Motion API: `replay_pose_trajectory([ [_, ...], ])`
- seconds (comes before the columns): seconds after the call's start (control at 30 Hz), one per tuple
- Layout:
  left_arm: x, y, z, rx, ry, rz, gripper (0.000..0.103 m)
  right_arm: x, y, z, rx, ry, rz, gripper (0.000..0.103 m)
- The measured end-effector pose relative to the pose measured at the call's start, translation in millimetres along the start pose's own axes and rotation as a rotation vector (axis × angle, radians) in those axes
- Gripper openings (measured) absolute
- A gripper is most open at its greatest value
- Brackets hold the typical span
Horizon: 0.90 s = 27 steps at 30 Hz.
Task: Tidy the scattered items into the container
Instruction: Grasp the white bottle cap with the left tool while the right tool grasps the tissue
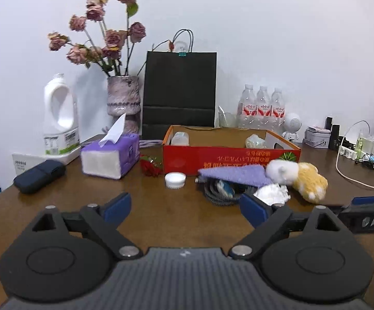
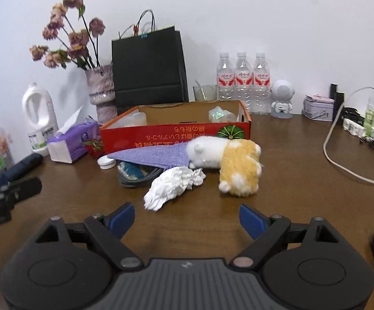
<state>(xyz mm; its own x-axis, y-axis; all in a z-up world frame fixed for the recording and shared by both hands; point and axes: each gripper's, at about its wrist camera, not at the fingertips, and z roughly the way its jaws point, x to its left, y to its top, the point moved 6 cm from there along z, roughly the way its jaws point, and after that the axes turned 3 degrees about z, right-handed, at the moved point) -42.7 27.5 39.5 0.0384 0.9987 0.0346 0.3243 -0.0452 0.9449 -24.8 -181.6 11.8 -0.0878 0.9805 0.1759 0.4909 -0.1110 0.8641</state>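
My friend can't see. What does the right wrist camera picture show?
The open right gripper hovers over a brown table, facing crumpled white tissue and a white-and-yellow plush toy. Behind them, a purple cloth leans against a red cardboard box.

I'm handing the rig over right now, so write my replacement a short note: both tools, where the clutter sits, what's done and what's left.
Left tool: open, empty, over bare table.
Right tool: open, empty, just short of the crumpled tissue.
Red box: holds a clear plastic container and a clear wrapped bundle.
Still out, in front of the box: plush toy, purple cloth lying over a coiled cable, white cap, red flower, the tissue.
Left: all of these go in the box.
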Motion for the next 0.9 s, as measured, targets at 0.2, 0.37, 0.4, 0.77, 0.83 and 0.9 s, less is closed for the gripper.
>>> replay_pose_trajectory([
  [0.2, 5.2, -19.7, -31.9, 0.028, -0.011, -0.023, 0.097, -3.3, -20.9, -39.3, -0.052, -0.011, 0.009, 0.088],
  [0.37, 4.4, -22.0, -23.6, 0.033, -0.043, -0.012, 0.097, -2.5, -21.0, -33.4, -0.046, 0.004, 0.004, 0.088],
  [0.4, 4.5, -20.1, -16.7, 0.039, -0.057, -0.013, 0.097, -0.5, -18.2, -28.9, -0.043, 0.017, -0.007, 0.088],
  [0.77, 45.1, 38.1, 140.2, 0.132, -0.093, 0.072, 0.068, 33.1, 36.4, 71.5, 0.049, 0.108, -0.132, 0.077],
  [0.83, 49.9, 41.6, 167.3, 0.158, -0.127, 0.048, 0.066, 37.1, 43.4, 87.6, 0.054, 0.097, -0.165, 0.076],
  [0.9, 49.0, 41.9, 189.4, 0.185, -0.177, 0.034, 0.067, 38.5, 47.8, 100.6, 0.058, 0.099, -0.173, 0.076],
])
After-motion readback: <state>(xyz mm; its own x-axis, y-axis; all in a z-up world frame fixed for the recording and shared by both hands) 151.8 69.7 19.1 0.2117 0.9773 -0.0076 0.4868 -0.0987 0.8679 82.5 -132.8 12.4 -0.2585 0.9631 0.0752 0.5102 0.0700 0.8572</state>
